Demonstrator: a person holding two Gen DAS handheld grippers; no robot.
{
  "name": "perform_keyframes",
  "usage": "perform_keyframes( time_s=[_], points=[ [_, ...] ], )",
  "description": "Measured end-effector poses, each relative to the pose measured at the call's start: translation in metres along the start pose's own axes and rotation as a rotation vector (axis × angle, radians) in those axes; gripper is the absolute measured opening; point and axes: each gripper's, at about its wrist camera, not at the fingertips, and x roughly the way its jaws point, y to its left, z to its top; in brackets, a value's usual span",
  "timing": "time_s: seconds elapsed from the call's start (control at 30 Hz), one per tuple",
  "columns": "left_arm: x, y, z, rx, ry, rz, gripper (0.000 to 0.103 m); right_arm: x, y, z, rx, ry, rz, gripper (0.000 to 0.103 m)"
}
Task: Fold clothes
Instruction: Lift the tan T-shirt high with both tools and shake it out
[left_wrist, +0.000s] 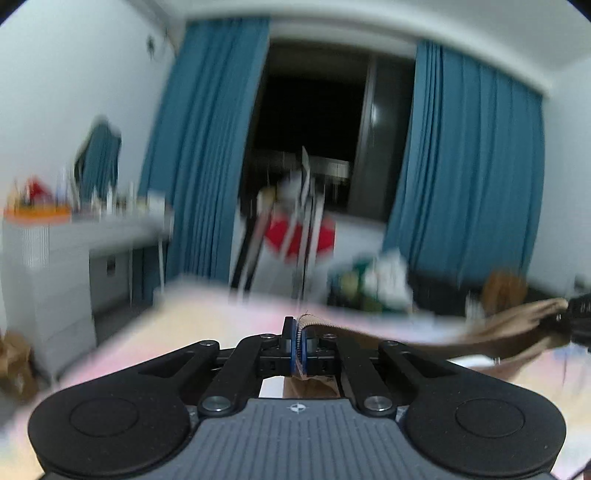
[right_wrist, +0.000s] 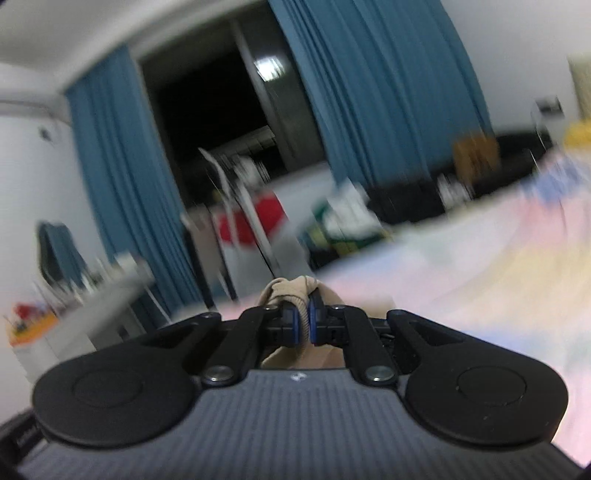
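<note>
A tan garment (left_wrist: 461, 334) is stretched in the air between my two grippers, above a pastel bed cover (left_wrist: 192, 325). My left gripper (left_wrist: 300, 334) is shut on its ribbed edge. The cloth runs from there to the right, where my right gripper (left_wrist: 576, 314) shows at the frame edge. In the right wrist view my right gripper (right_wrist: 303, 321) is shut on a bunched fold of the tan garment (right_wrist: 291, 288), which pokes out past the fingers. Both views are blurred by motion.
The pastel bed cover (right_wrist: 480, 258) fills the lower right. Blue curtains (left_wrist: 207, 166) flank a dark window. A white desk with clutter (left_wrist: 74, 229) stands at the left. A drying rack with a red item (left_wrist: 295, 236) and a dark low cabinet (right_wrist: 424, 199) stand beyond the bed.
</note>
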Motion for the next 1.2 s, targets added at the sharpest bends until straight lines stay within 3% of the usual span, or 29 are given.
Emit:
perform_keyframes(
  time_s=[0.13,0.23,0.33,0.43,0.6,0.73,0.9,1.0,1.2],
  points=[
    [-0.013,-0.003,0.114,-0.026,-0.152,-0.043,0.003,-0.031,0.043,0.092,-0.010,-0.163,0.056,0.009],
    [-0.034,-0.008,0.191,-0.008,-0.221,-0.090,0.003,-0.071,0.068,0.151,0.002,-0.280,0.092,0.009],
    [-0.069,-0.013,0.249,0.026,-0.290,-0.126,0.003,-0.123,0.086,0.195,0.004,-0.386,0.130,0.009],
    [-0.106,-0.012,0.292,0.018,-0.352,-0.156,0.003,-0.166,0.101,0.224,-0.006,-0.461,0.179,0.009],
    [-0.145,-0.013,0.334,0.017,-0.421,-0.180,0.003,-0.226,0.125,0.251,-0.074,-0.585,0.220,0.009],
    [-0.141,-0.018,0.344,0.027,-0.404,-0.182,0.003,-0.231,0.132,0.256,-0.119,-0.617,0.217,0.009],
    [-0.083,-0.020,0.321,0.053,-0.312,-0.150,0.003,-0.172,0.118,0.237,-0.102,-0.519,0.192,0.009],
    [-0.016,-0.021,0.289,0.067,-0.239,-0.119,0.003,-0.109,0.104,0.217,-0.090,-0.427,0.160,0.009],
    [0.173,-0.023,0.209,0.095,-0.070,-0.065,0.003,0.059,0.072,0.161,-0.077,-0.248,0.073,0.009]
  ],
)
